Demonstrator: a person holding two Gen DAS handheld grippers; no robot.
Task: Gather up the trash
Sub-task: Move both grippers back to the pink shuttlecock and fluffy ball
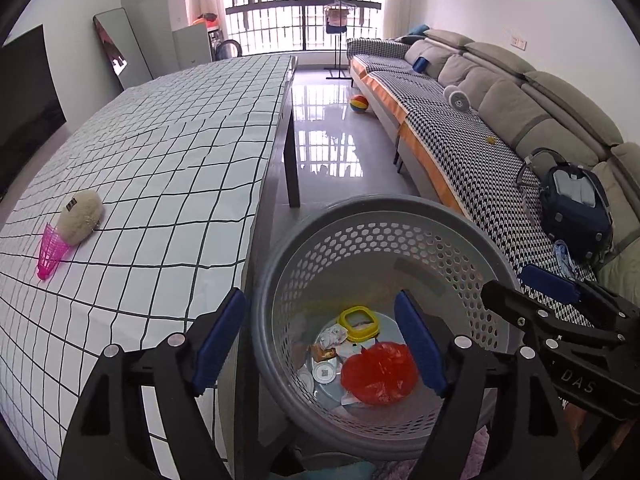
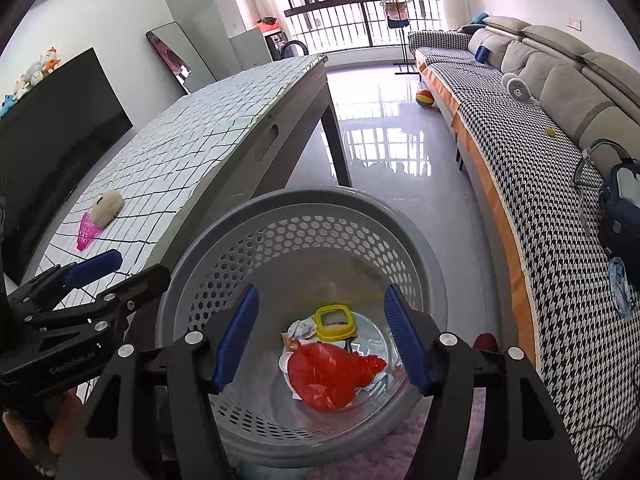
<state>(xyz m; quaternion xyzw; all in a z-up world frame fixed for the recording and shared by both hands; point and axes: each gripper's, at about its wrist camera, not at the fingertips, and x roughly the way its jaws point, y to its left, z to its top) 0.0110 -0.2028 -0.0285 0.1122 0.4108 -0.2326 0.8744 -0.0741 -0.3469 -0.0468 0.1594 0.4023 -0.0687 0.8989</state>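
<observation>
Hovering over the grey basket (image 1: 384, 216), both tools, left tool (image 1: 320, 340) and right tool (image 2: 320, 336), stand open and empty, the red bag (image 2: 332, 372) lying inside below them. Remaining items, a pink shuttlecock (image 1: 50, 254) and fuzzy pouch (image 1: 80, 216), sit on the bench (image 1: 160, 152) to the left, nearer the left tool.

Each claw (image 1: 320, 336) has black angular arms, silver round bolts, 2 blue ribbed pads (image 2: 236, 336)

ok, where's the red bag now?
In both wrist views the red bag lies at the bottom of the grey basket, just below the yellow lid, among paper scraps.
</observation>
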